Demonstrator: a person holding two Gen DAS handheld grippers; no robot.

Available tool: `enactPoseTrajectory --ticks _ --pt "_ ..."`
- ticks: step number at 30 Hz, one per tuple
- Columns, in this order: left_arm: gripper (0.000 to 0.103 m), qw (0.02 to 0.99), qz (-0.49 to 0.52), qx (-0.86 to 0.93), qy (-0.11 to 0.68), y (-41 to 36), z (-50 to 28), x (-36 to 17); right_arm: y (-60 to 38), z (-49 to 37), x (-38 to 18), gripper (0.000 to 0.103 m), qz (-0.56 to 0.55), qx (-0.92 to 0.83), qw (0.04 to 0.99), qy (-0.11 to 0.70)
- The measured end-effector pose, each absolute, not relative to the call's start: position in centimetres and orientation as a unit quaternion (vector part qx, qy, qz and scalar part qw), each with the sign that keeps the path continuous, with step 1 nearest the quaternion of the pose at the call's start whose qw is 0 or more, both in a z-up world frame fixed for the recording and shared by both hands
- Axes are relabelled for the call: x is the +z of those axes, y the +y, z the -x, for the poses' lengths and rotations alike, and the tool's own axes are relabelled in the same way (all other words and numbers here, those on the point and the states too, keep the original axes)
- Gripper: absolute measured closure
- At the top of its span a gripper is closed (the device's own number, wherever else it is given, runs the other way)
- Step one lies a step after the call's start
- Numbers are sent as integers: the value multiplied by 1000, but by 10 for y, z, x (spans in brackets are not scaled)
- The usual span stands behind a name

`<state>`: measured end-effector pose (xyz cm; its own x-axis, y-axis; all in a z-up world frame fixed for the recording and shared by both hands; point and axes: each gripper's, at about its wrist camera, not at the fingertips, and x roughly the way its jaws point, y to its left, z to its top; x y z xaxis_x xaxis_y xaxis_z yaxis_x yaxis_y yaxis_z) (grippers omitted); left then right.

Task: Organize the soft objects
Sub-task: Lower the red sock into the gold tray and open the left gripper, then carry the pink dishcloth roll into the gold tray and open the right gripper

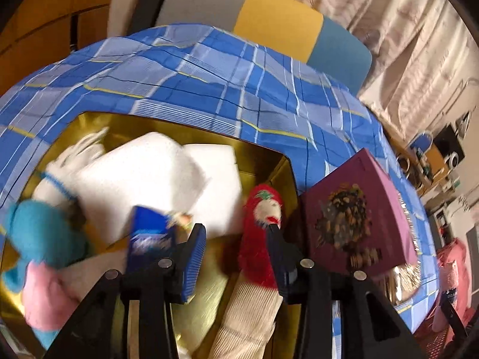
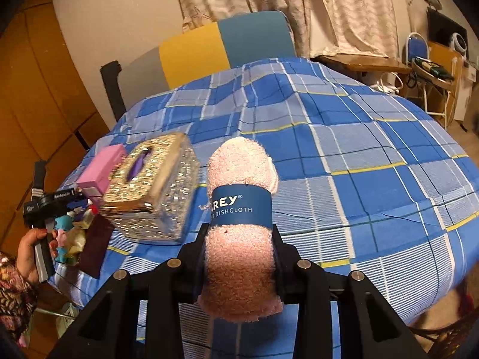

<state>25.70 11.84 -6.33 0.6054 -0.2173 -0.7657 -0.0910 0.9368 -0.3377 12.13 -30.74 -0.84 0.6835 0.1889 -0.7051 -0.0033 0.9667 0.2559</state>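
**Ana:** Two grippers, two different jobs right now. The right gripper [image 2: 239,239] is clamped on a rolled pink dishcloth [image 2: 239,230] with a dark blue paper band [image 2: 239,208], held up over the blue checked tablecloth [image 2: 344,155].

**Ben:** And the left gripper [image 1: 236,248]?

**Ana:** Its jaws stand apart over the gold-lined box [image 1: 263,155] with nothing pressed between them. A red-topped sock with a ribbed cream leg [image 1: 257,257] lies just against the right-hand finger, touching it at most (the picture is smeared, so I can't swear to that).

**Ben:** What's in the box already?

**Ana:** Folded white cloths [image 1: 155,173], a teal and pink soft toy [image 1: 36,239] at the left edge, and a small blue packet [image 1: 149,236] beside the left finger. A purple lid with a printed picture [image 1: 350,218] leans at the box's right side.

**Ben:** So the pink roll goes there next, I'd guess.

**Ana:** Likely. To do it well, I'd carry the roll across high enough to pass the glittery tissue box [image 2: 152,188] and the pink carton [image 2: 101,167] that stand between it and the pile seen by the person's hand [image 2: 30,248]. Keep the squeeze on the towelling, not only the band, since the band could slide off.

**Ben:** And the left one?

**Ana:** Draw it clear of the box first, so the two don't crowd, then lower the roll into the bare gold patch at the front and let go only once it rests.
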Motion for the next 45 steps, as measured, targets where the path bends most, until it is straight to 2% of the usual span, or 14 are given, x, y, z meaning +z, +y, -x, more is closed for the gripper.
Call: enactPoseTrajectory --ticks 13,17,28,45 --pt "61 917 131 -18 376 148 -146 -36 -199 -119 37 66 -97 195 905 365" --pt "61 917 146 -13 370 155 -123 -35 -153 -126 38 66 -89 234 895 369" --pt "61 910 115 39 395 156 -92 -43 -30 -147 13 66 -79 296 857 414" --pt "61 907 129 106 387 182 -75 -30 30 -202 -40 66 -91 165 866 464"
